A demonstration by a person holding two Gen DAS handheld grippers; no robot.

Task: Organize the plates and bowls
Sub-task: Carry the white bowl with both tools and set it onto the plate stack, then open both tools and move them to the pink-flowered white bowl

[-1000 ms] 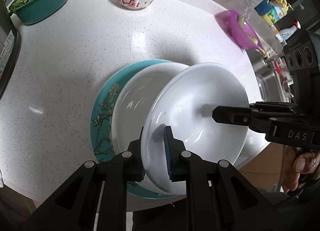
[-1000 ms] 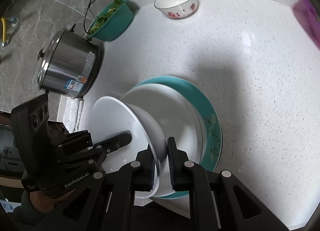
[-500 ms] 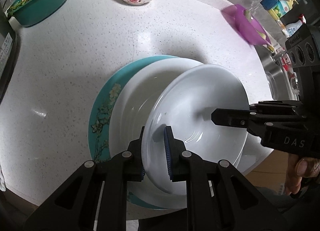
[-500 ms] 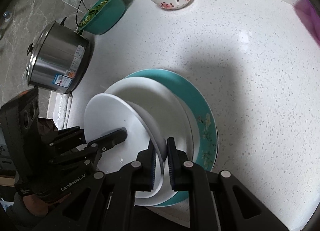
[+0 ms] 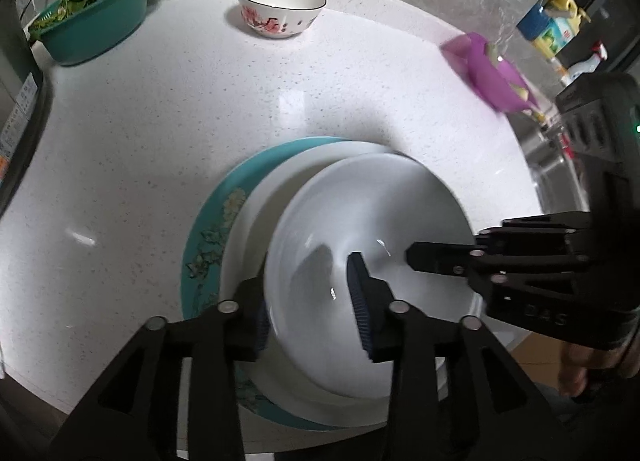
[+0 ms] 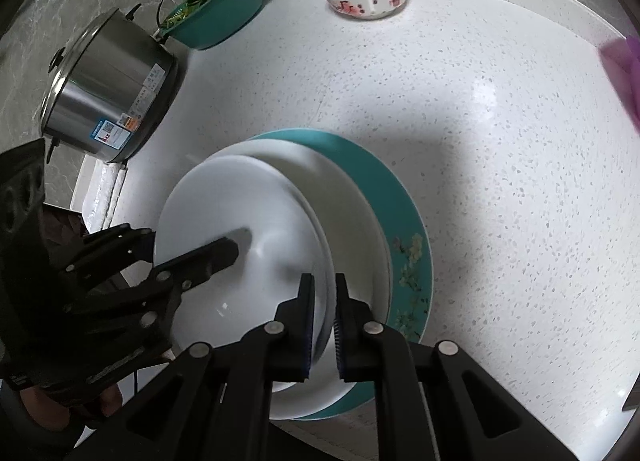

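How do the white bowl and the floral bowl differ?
The white bowl is plain; the floral bowl has red flowers and a dark rim line. The white bowl is plainly wider. It sits tilted on the stacked plates, between both tongs at its rim; the floral bowl stands upright, alone at the counter's far edge, untouched. Both are white inside and empty.

White speckled counter [image 5: 168, 149]: teal plate [image 5: 208, 237], floral bowl [image 5: 280, 7], greens basin [image 5: 96, 27], steel pot [image 6: 108, 89].
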